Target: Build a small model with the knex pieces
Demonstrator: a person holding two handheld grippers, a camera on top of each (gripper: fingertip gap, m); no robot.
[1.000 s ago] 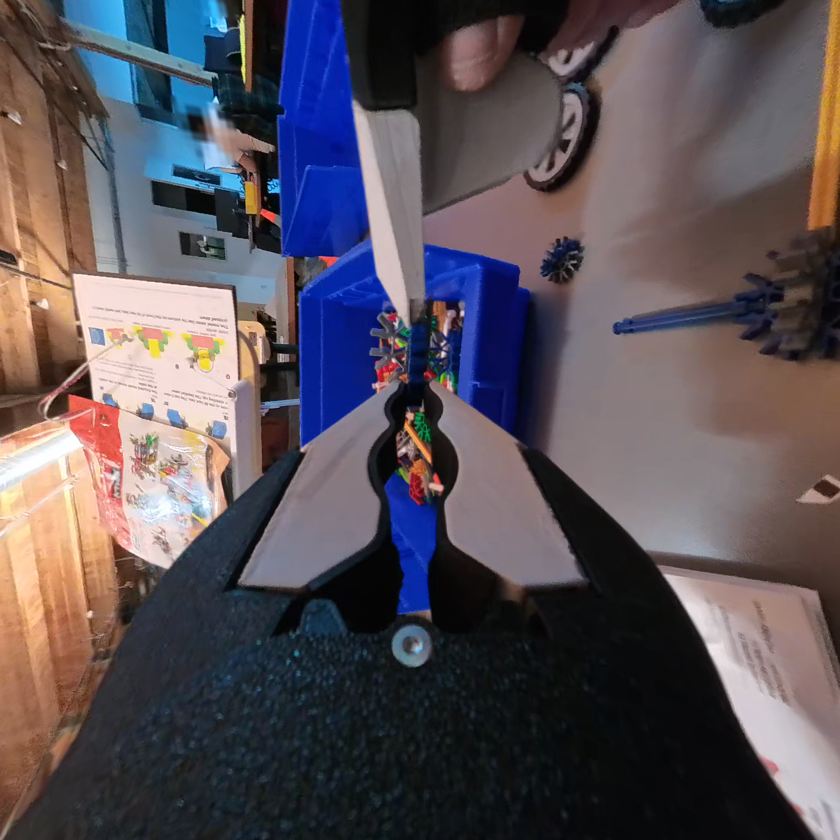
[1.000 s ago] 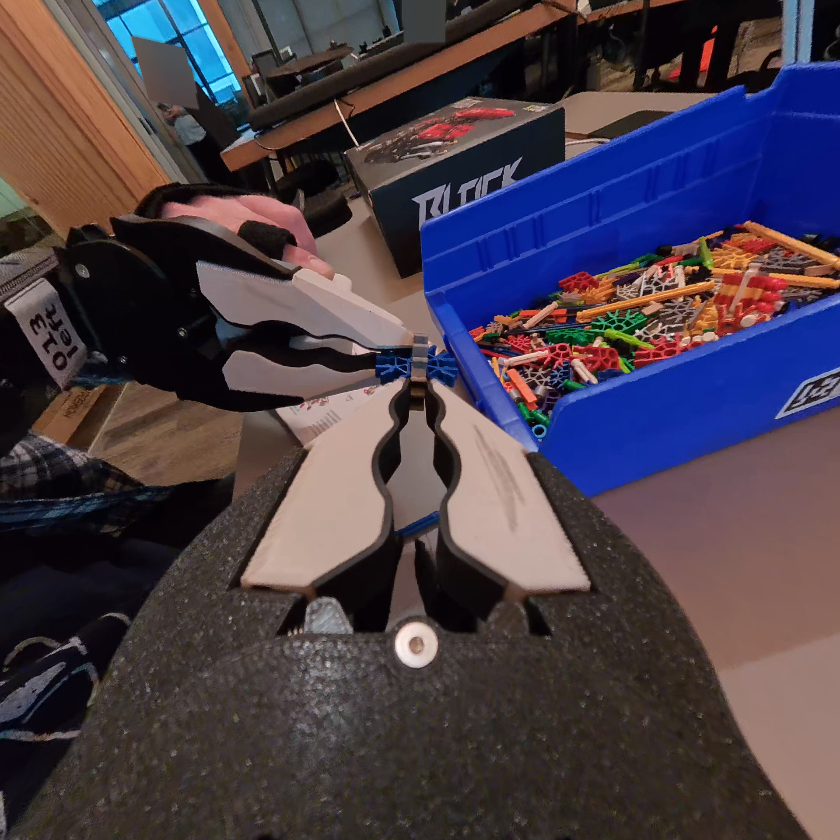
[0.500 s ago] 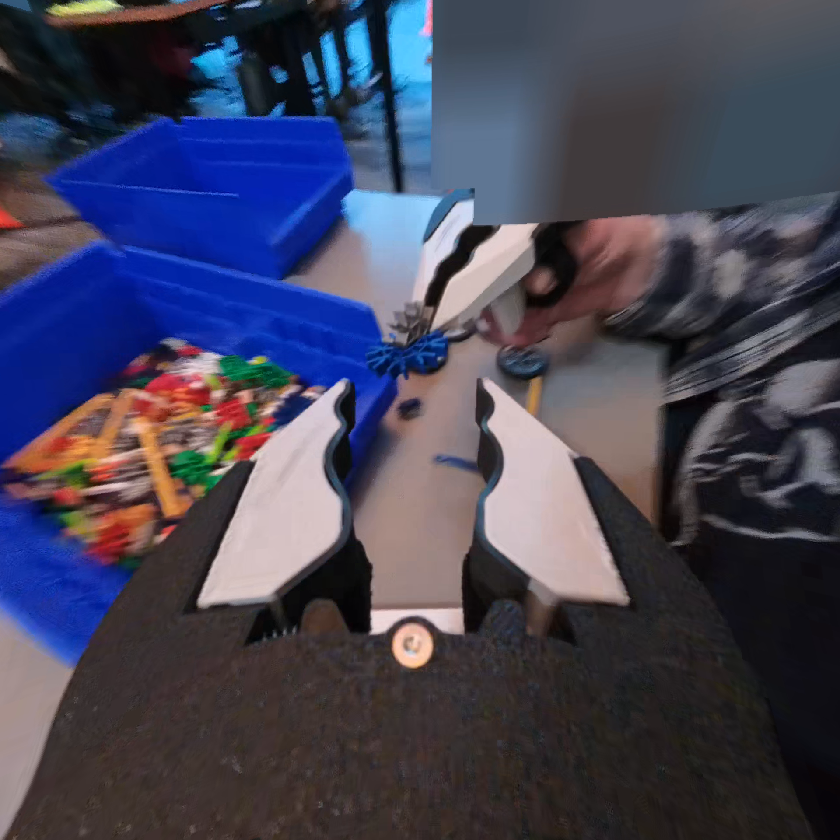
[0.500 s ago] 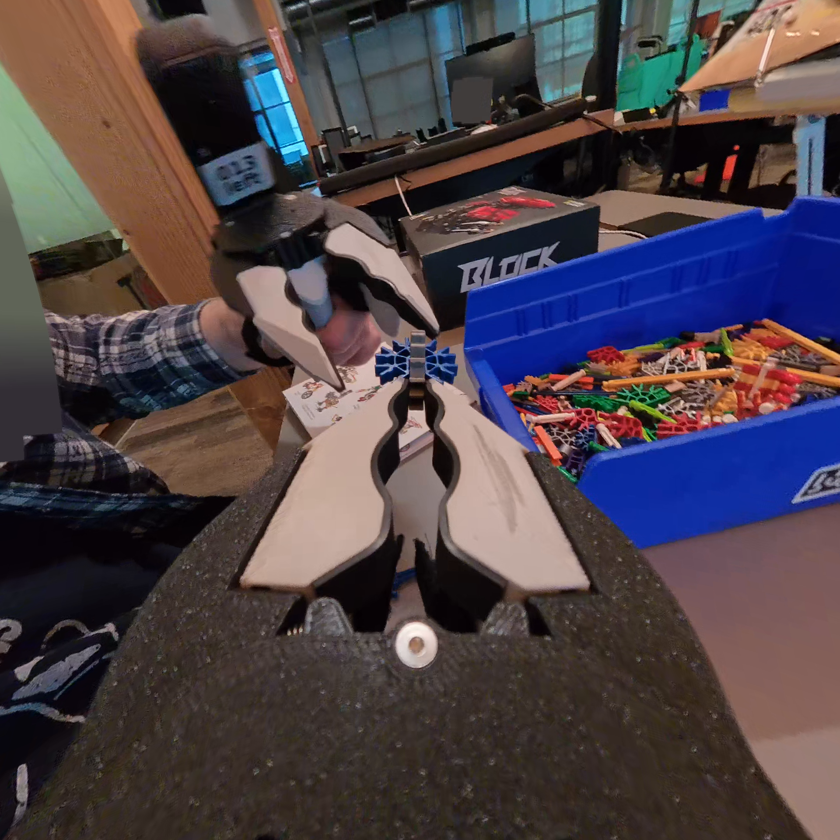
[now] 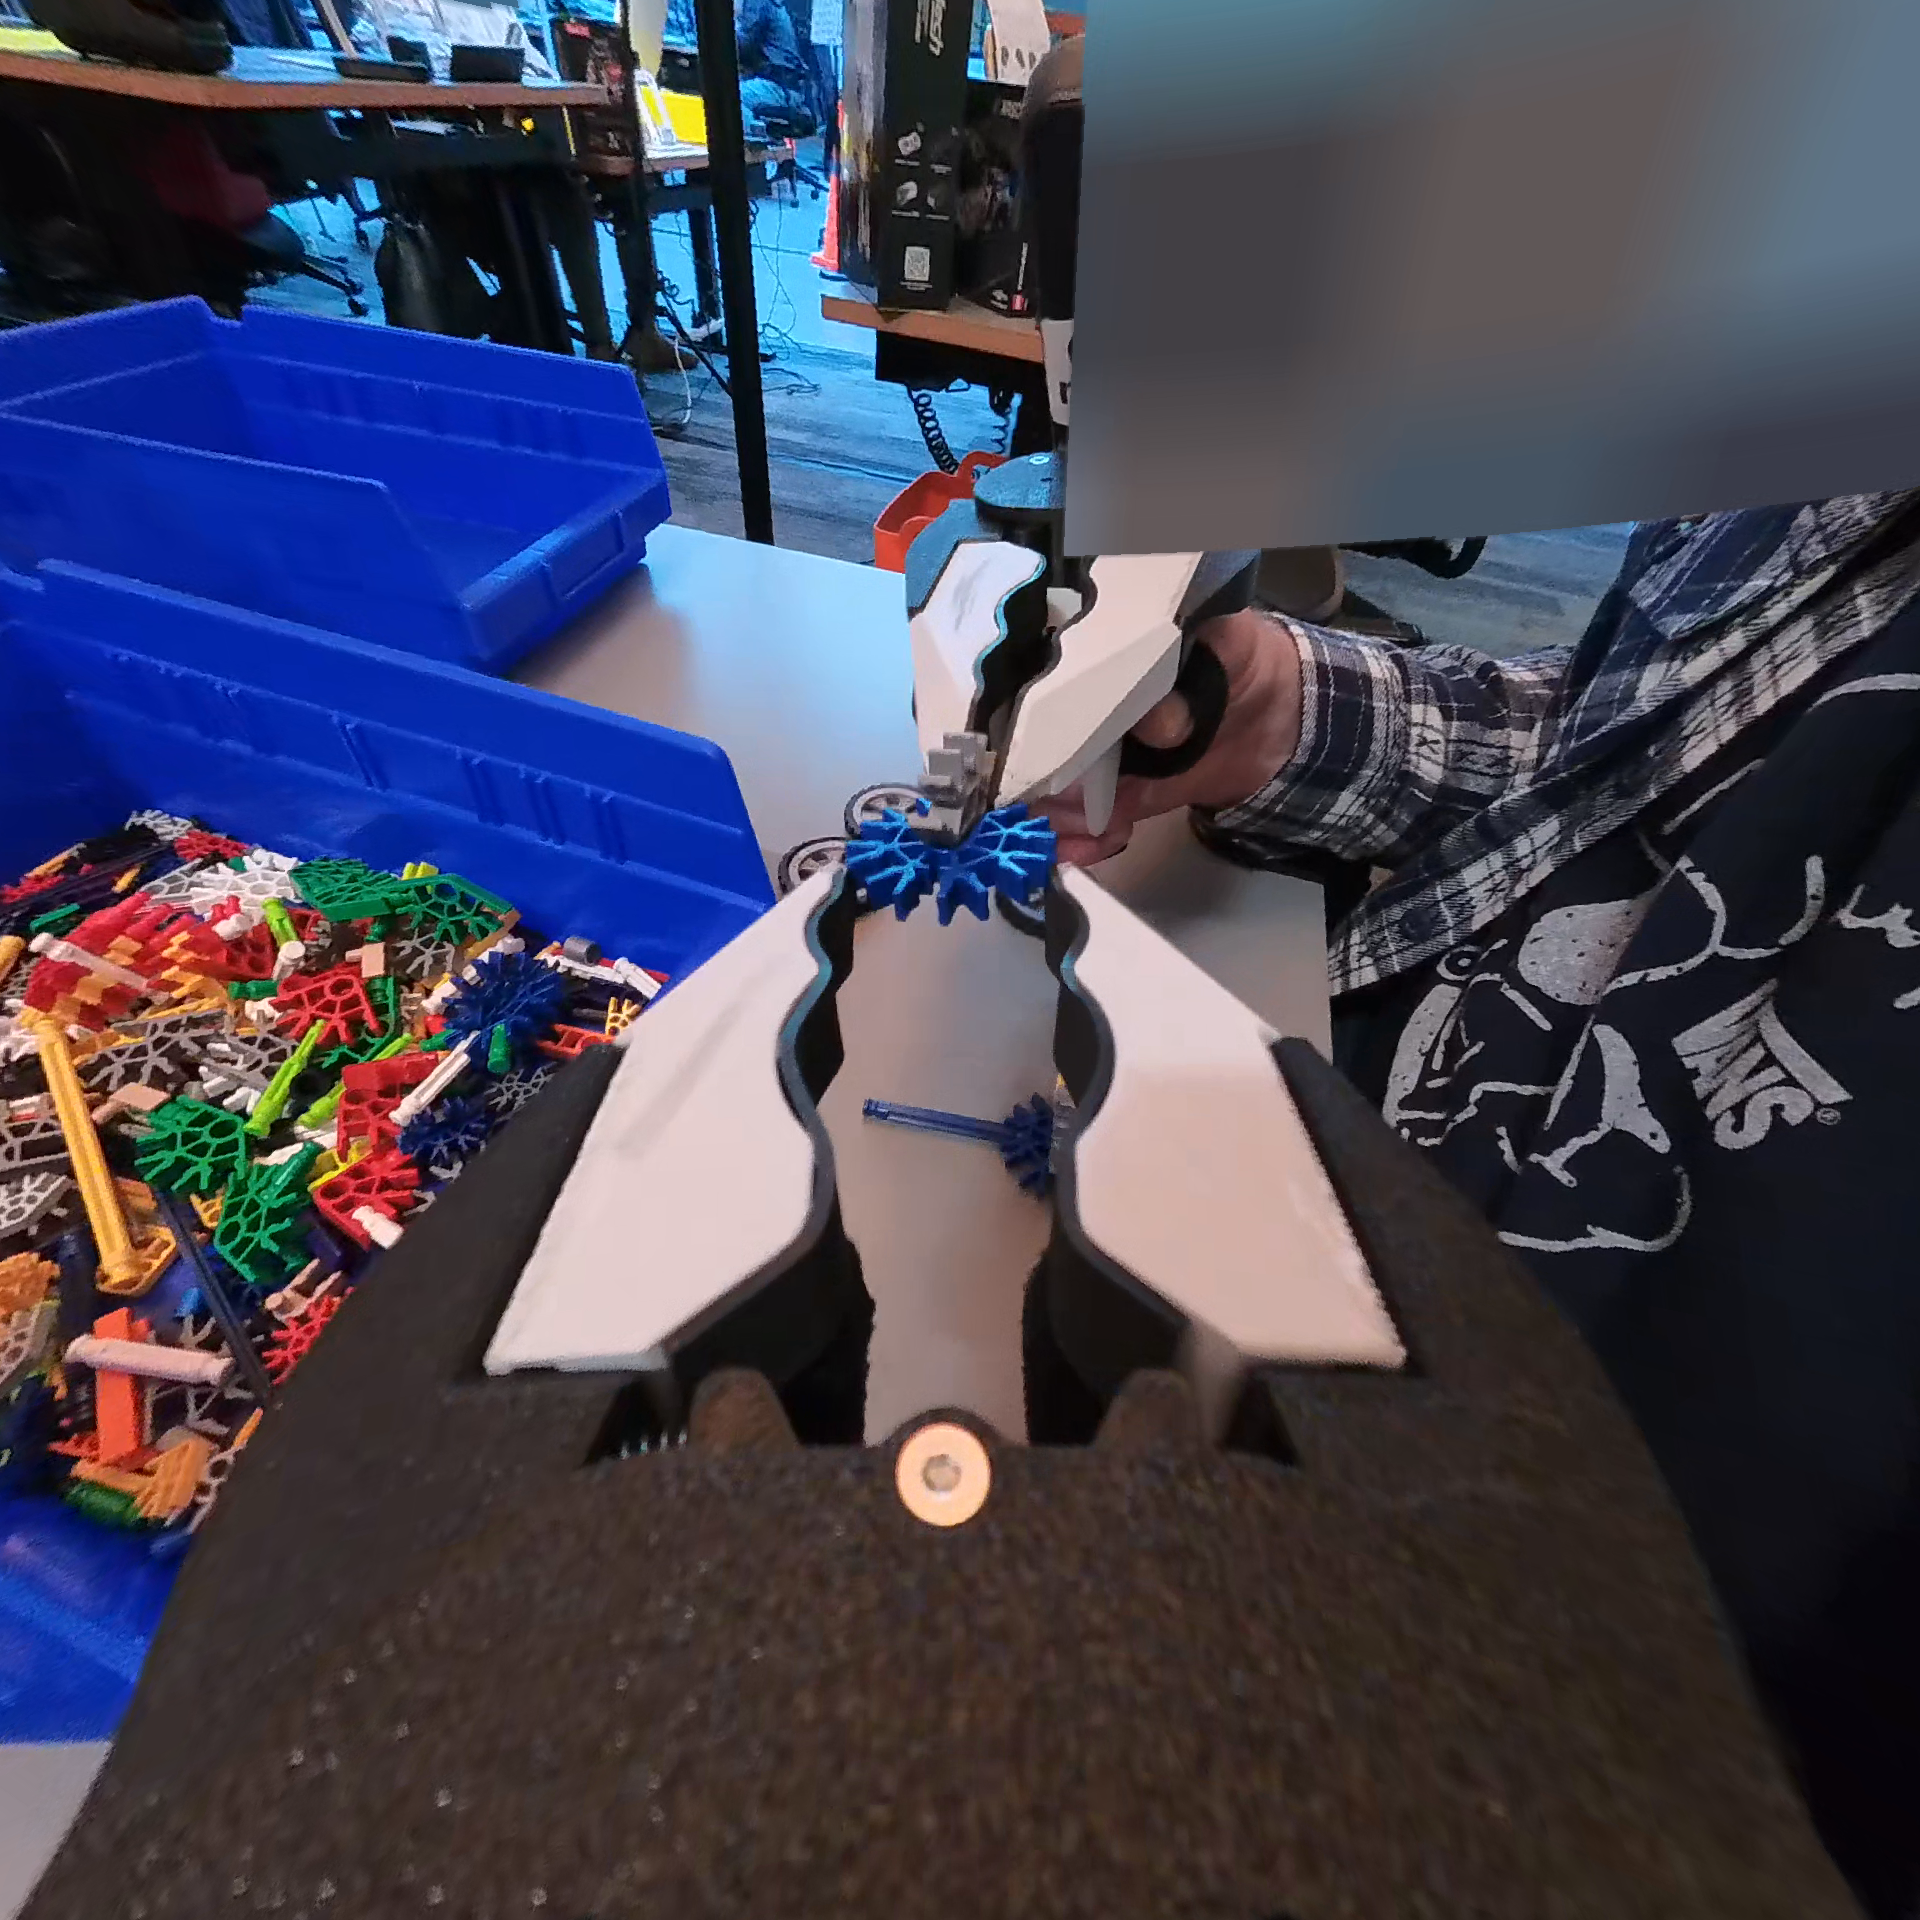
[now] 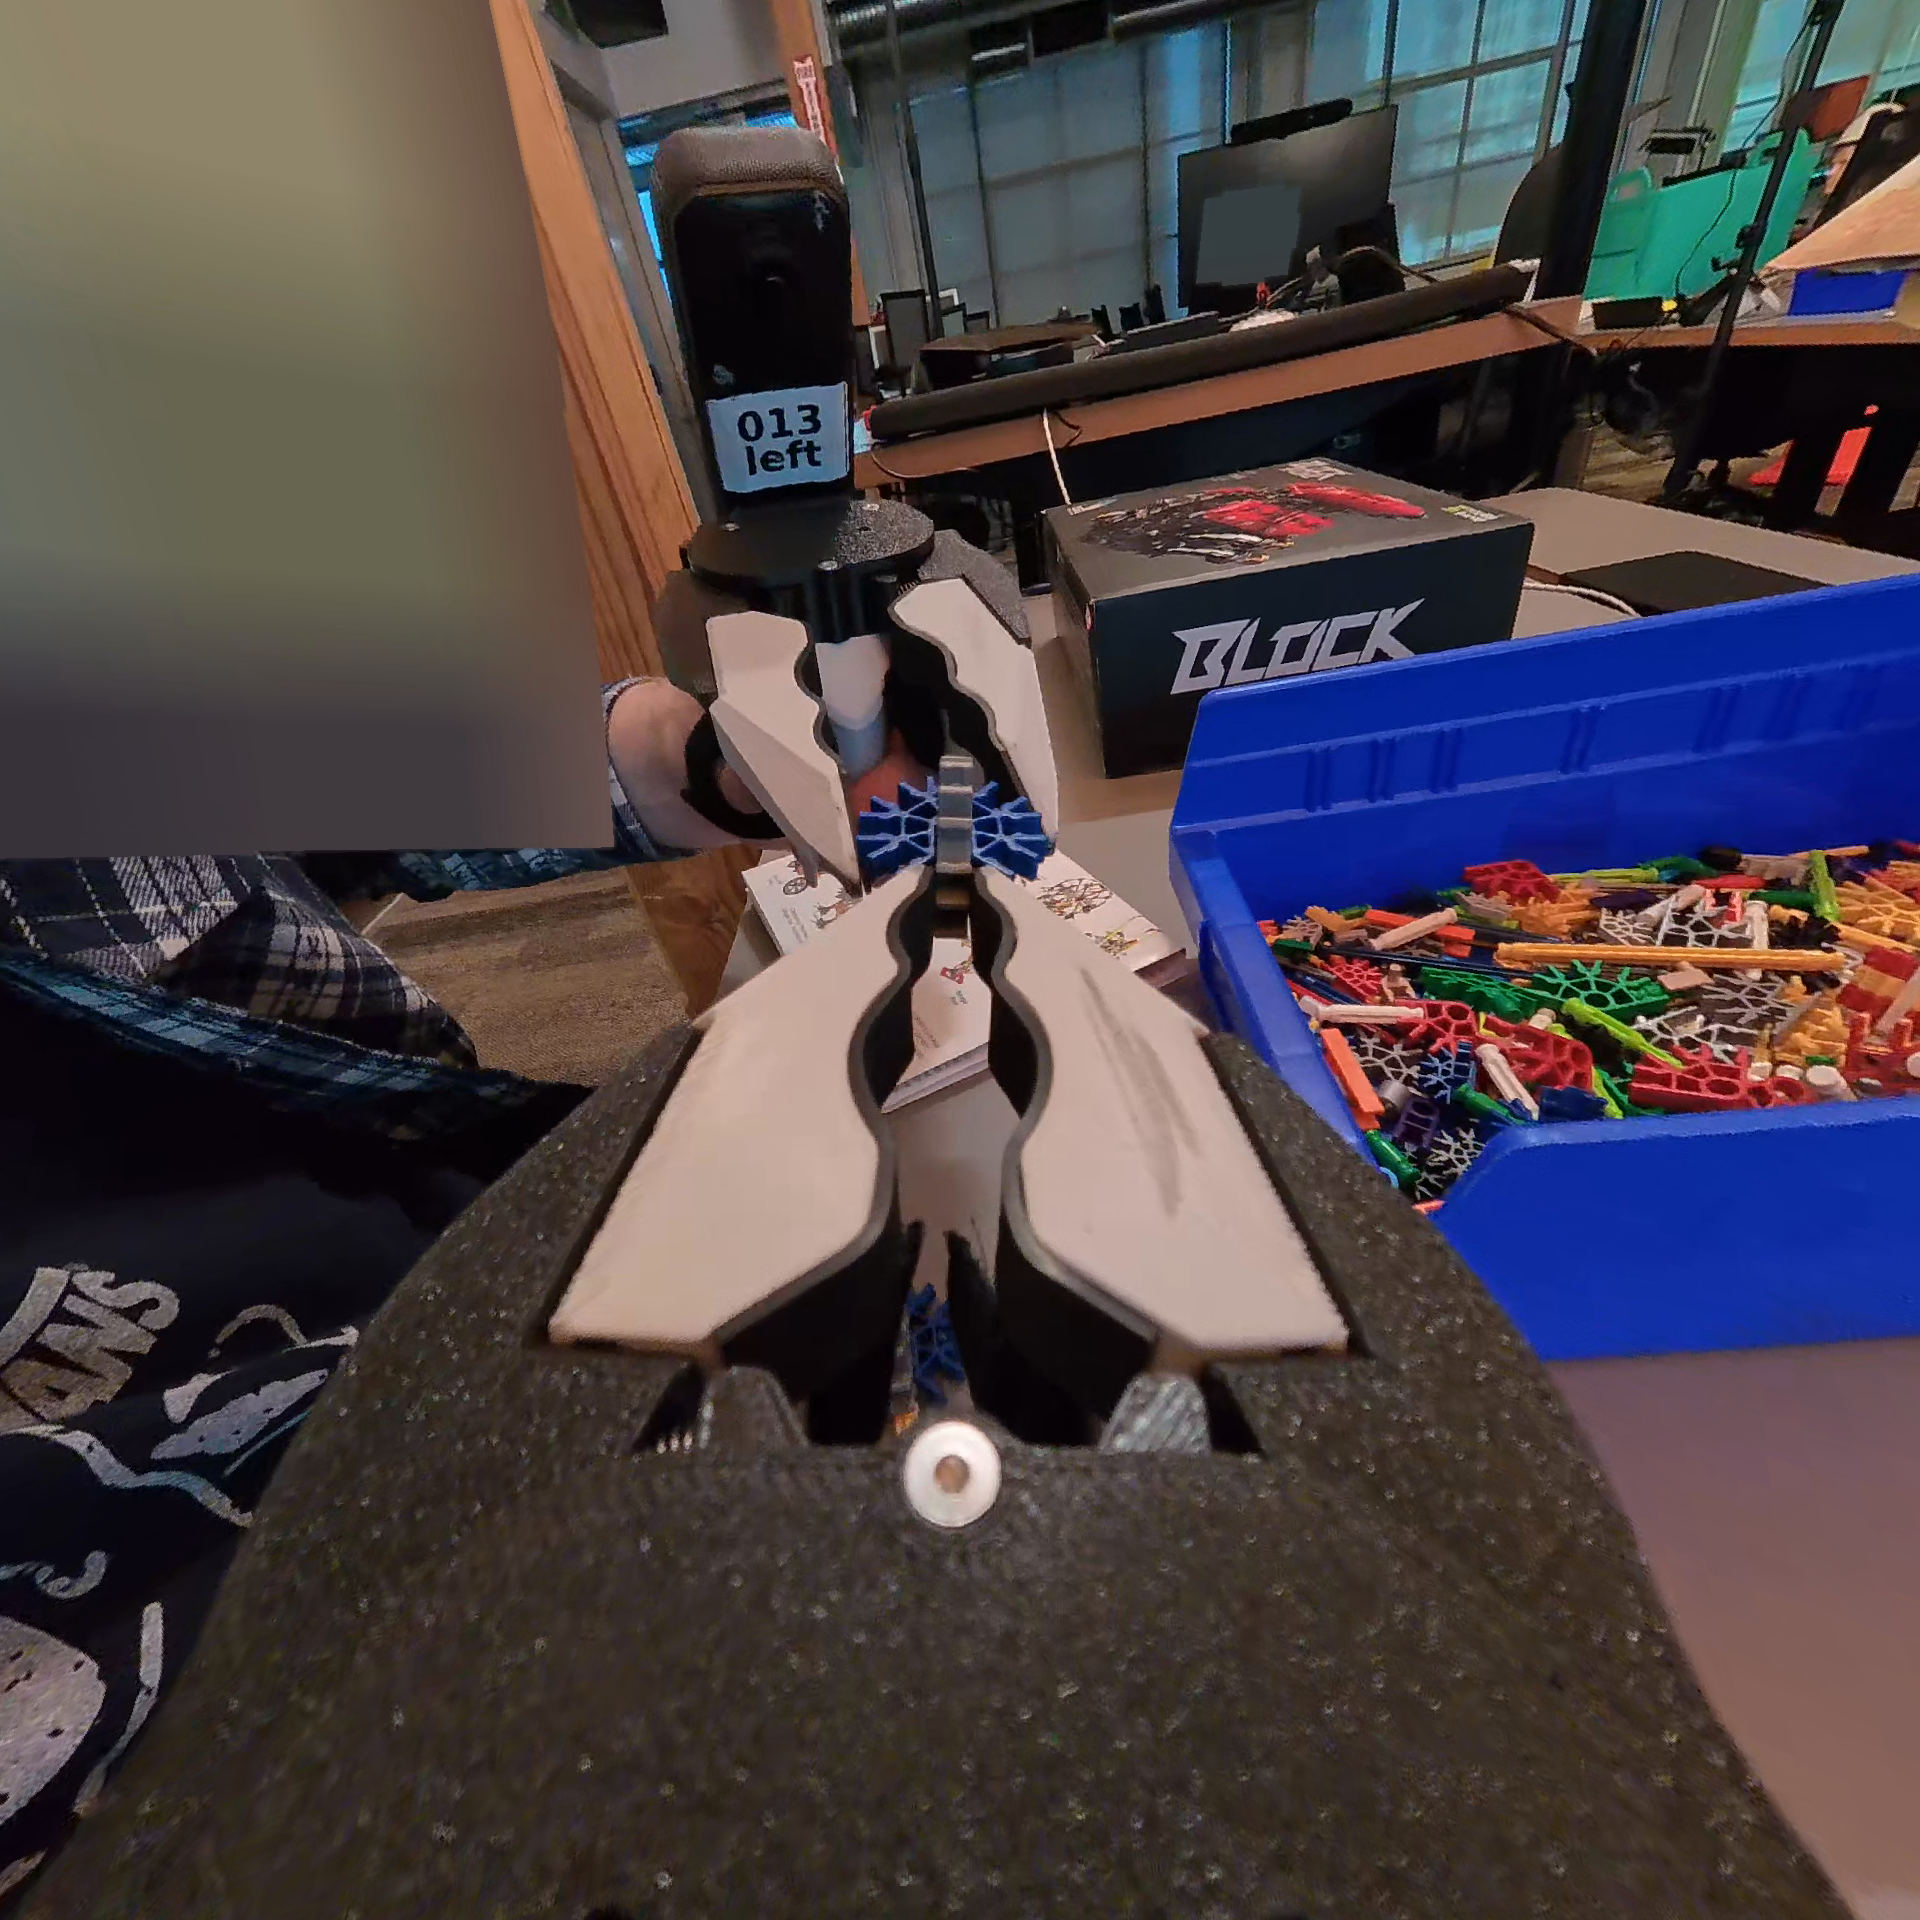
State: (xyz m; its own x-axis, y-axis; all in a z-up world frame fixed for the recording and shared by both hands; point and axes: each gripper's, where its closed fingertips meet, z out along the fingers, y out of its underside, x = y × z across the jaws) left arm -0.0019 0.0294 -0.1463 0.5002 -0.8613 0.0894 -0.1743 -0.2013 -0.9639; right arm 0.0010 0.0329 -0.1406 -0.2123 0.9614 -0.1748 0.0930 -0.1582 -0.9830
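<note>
My right gripper is shut on a grey connector that joins two blue snowflake-shaped connectors, held in the air. The left wrist view shows the right gripper pointing down at me with the grey connector and blue connectors. My left gripper is open, its jaws on either side of the blue pair, close to both ends. It faces the right wrist view. I cannot tell whether the fingertips touch the blue pair.
A blue bin full of mixed coloured construction pieces stands left; it also shows at right. A second blue bin stands behind. A blue rod with connector, wheels, a booklet and a black box are on the table. The grippers are tip to tip, or close to it.
My left gripper let go of the blue connector, turned from sideways to level and came back with narrowing jaws around the blue pair. My right gripper kept its hold.
</note>
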